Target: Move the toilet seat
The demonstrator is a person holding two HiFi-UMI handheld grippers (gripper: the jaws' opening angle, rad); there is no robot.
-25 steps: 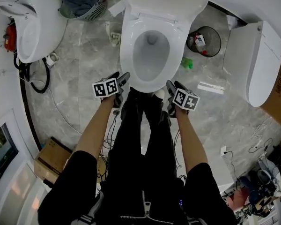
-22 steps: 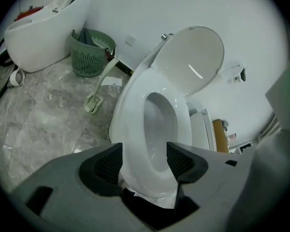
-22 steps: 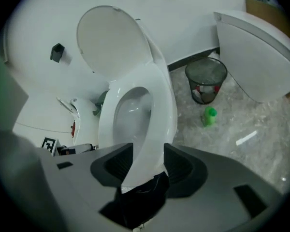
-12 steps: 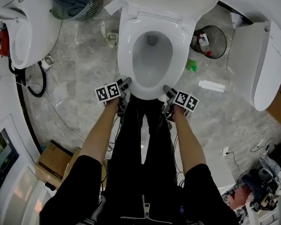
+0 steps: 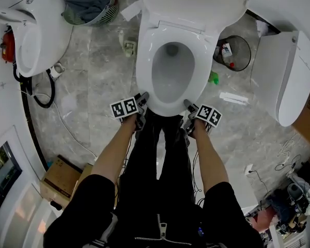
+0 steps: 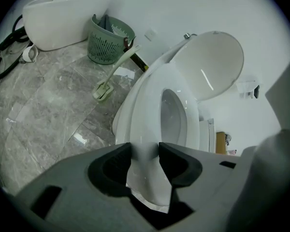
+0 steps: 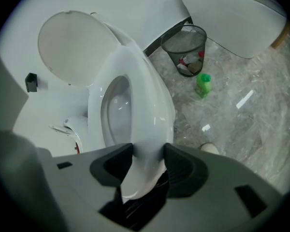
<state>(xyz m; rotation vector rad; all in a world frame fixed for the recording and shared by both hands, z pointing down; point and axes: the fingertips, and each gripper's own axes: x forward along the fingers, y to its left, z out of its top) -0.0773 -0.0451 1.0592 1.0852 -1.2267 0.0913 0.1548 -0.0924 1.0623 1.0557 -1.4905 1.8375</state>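
The white oval plastic toilet seat [image 5: 145,74] lies down on the white ceramic toilet [image 5: 171,81], with the white lid [image 5: 196,4] raised at the toilet's back. The person stands at the toilet's front and holds both grippers against the seat's front rim.

The left gripper [image 5: 142,98] is at the toilet's front-left corner. Its jaws have just been closing, and in the left gripper view they are clamped on the seat's front edge [image 6: 150,100], with a dark pad pressed to each side of the rim. The right gripper [image 5: 188,105] is at the toilet's front-right corner. Its jaws have also just been closing, and in the right gripper view they grip the seat's rim [image 7: 145,95] the same way.

A green mesh basket [image 5: 90,1] stands on the grey marble floor [image 5: 93,71] to the toilet's left. A black wire wastebin [image 5: 232,45] and a small green bottle [image 5: 213,77] are to its right.
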